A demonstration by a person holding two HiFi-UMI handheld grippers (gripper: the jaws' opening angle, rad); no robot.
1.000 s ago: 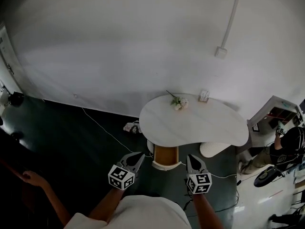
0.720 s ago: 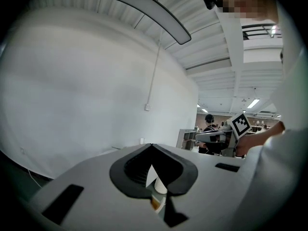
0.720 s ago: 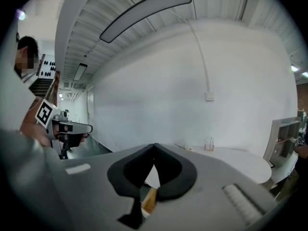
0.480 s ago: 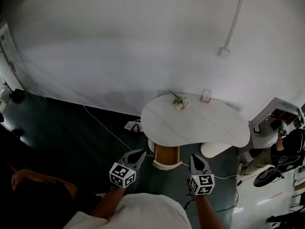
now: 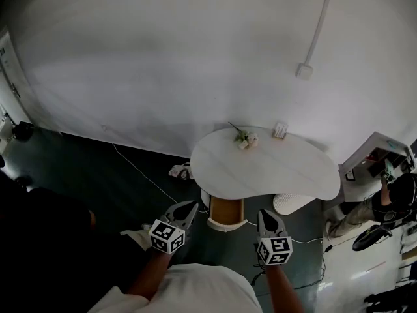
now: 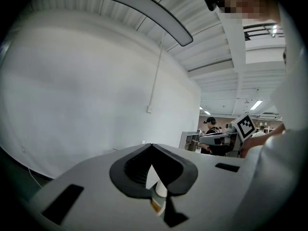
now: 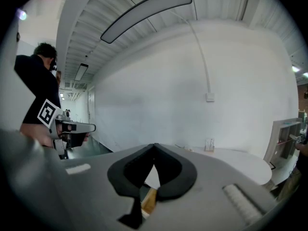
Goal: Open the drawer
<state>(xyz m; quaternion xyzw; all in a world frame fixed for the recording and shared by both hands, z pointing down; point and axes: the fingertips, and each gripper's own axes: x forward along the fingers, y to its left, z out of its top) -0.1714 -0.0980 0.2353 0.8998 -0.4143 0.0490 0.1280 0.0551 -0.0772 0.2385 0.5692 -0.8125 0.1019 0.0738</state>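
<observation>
- Plain white wall (image 5: 163,64) behind, dark floor (image 5: 98,175) beneath; pale conduit (image 5: 317,25) down the wall to a small junction box (image 5: 301,71), far beyond the fingertips and off to their right.
- Ahead of both pairs of fingers, a white kidney-shaped table (image 5: 273,168), its near edge just past the fingertips.
- On the table's far side, well beyond the fingers: a small spray of flowers (image 5: 245,139) and, right of it, a little card holder (image 5: 279,130).
- Drawer (image 5: 227,210): wooden front, tucked under the table's near edge, between the two sets of fingertips and slightly ahead of them; touching neither; impossible to tell from this angle whether pulled out at all.
- Left gripper (image 5: 193,205): left of the drawer, pointing toward the table; fingers (image 6: 96,177) closed tip to tip, dark pads (image 6: 132,167) meeting at the front, nothing gripped.
- Right gripper (image 5: 262,212): right of the drawer, roughly level with its partner; fingers (image 7: 211,177) likewise pressed together at the tips, empty.
- Thin white cable (image 5: 140,171) across the floor, left of and beyond the left fingertips.
- Far right of the right fingers, a white shelf unit (image 5: 374,150) with a person (image 5: 384,204) in dark clothes beside it.
- Left of the left gripper, close by, a figure in dark clothing (image 5: 45,253), mostly in shadow.
</observation>
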